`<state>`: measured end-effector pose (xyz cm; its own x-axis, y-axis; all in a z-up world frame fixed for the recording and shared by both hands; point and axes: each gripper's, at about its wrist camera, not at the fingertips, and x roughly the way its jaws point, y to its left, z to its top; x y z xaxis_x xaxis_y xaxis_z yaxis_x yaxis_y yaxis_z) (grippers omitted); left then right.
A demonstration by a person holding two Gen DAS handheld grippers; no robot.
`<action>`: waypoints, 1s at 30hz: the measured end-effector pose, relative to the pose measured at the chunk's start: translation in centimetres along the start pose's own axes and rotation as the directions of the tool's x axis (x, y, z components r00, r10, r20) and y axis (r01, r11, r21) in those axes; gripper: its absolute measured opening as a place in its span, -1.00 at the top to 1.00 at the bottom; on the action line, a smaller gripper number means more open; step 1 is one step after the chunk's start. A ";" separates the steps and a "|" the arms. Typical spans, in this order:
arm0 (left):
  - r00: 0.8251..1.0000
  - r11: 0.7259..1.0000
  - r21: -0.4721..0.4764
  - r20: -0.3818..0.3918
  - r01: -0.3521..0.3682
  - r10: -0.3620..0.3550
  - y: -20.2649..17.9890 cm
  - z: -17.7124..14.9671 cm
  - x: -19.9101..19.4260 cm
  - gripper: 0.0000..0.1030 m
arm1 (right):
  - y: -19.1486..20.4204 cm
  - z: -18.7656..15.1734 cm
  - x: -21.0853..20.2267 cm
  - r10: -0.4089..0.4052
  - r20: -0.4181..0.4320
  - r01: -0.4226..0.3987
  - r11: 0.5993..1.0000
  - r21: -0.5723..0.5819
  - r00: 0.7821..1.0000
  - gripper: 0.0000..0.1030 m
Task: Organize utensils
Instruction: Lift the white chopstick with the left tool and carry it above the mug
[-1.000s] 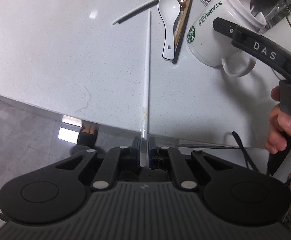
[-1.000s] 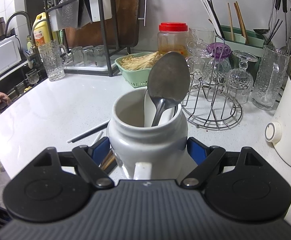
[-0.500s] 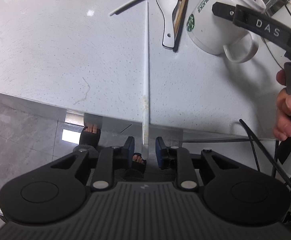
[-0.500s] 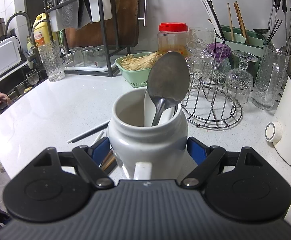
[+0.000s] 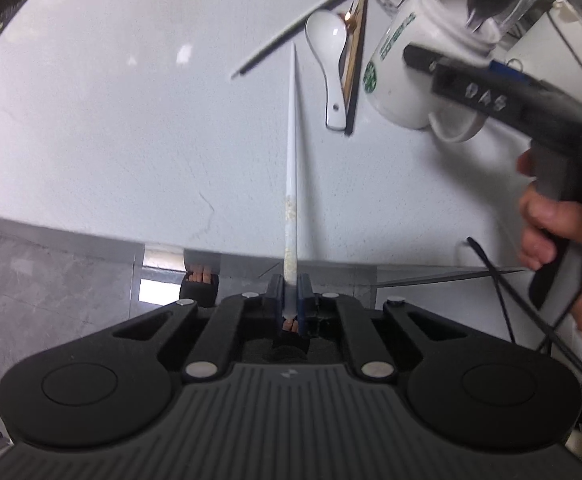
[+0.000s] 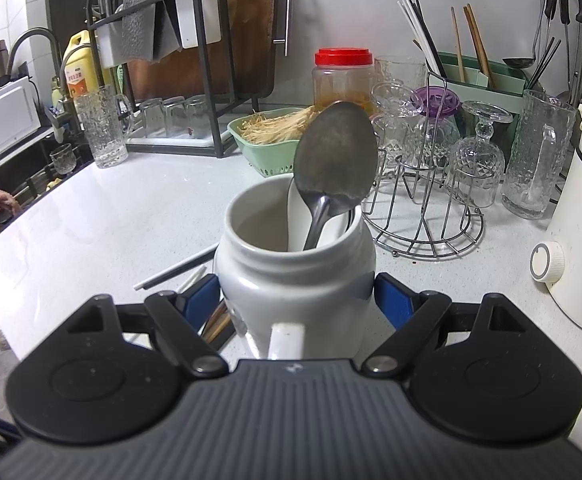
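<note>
White chopstick [image 5: 293, 168] is freshly re-clamped in my left gripper [image 5: 290, 300]; my right gripper [image 6: 295, 300] grips the mug [image 6: 295, 276] at two o'clock; next, I drop it in

I note a white chopstick [image 5: 293, 168] clamped at its thick end, pointing away over the counter. A white mug [image 6: 295, 280] stands upright holding a metal spoon [image 6: 333, 168]. A white ceramic spoon [image 5: 331, 64] lies bowl-up beside brown chopsticks [image 5: 355, 56].

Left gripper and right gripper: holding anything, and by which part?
Left gripper pinches the white chopstick at its thick end. Right gripper clamps the white mug across its body.
</note>
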<state>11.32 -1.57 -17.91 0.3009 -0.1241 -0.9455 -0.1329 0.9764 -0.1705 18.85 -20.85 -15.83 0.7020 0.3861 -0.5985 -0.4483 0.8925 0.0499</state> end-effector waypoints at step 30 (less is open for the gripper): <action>1.000 0.874 0.485 0.027 -0.007 -0.007 -1.2 16.9 -13.0 0.85 | 1.6 1.7 2.0 -0.073 -0.013 0.073 0.997 0.035 0.997 -0.68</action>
<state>23.51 1.91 -0.71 0.3276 -0.1264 -0.9363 0.3399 0.9404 -0.0080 20.48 -18.28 -15.64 0.7253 0.3171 -0.6111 -0.3763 0.9259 0.0338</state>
